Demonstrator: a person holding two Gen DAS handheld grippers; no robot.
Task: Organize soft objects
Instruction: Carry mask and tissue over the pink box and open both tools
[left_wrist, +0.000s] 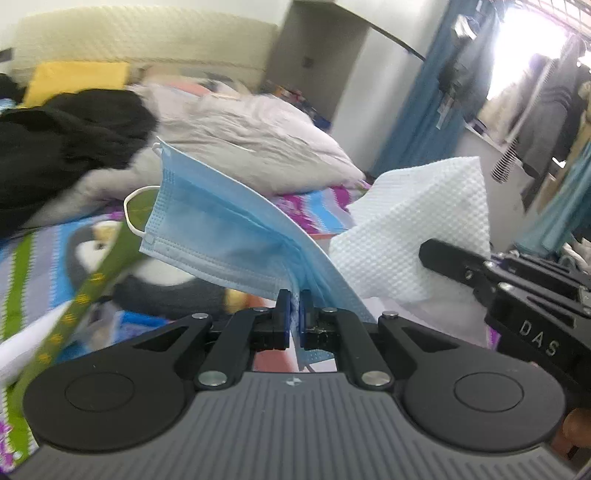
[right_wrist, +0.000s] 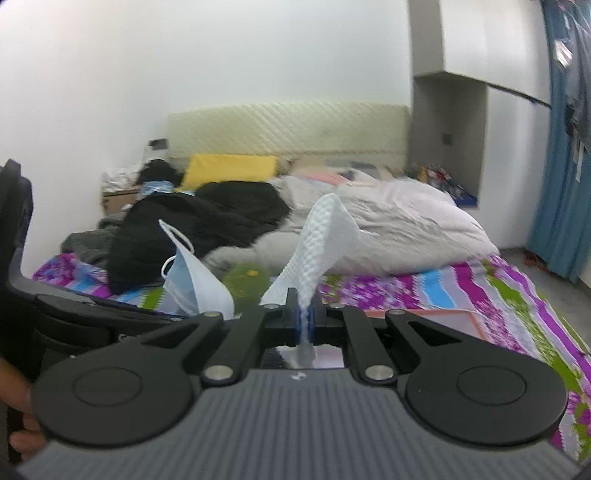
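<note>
- Blue pleated face mask (left_wrist: 207, 229) is pinched at one end in the closed left gripper (left_wrist: 294, 314), its free end hanging clear above the bed (right_wrist: 461, 291).
- White embossed tissue (right_wrist: 325, 240) is clamped in the closed right gripper (right_wrist: 303, 317), beside the mask, over the bed's near edge.
- Both look lifted for carrying elsewhere.

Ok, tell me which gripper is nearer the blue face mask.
Left. The left gripper is shut on the blue face mask, pinching its edge. The right gripper is beside it, shut on the white tissue and not touching the mask.

The black garment (left_wrist: 55, 147) is motion-blurred and cut off at the left edge.
</note>
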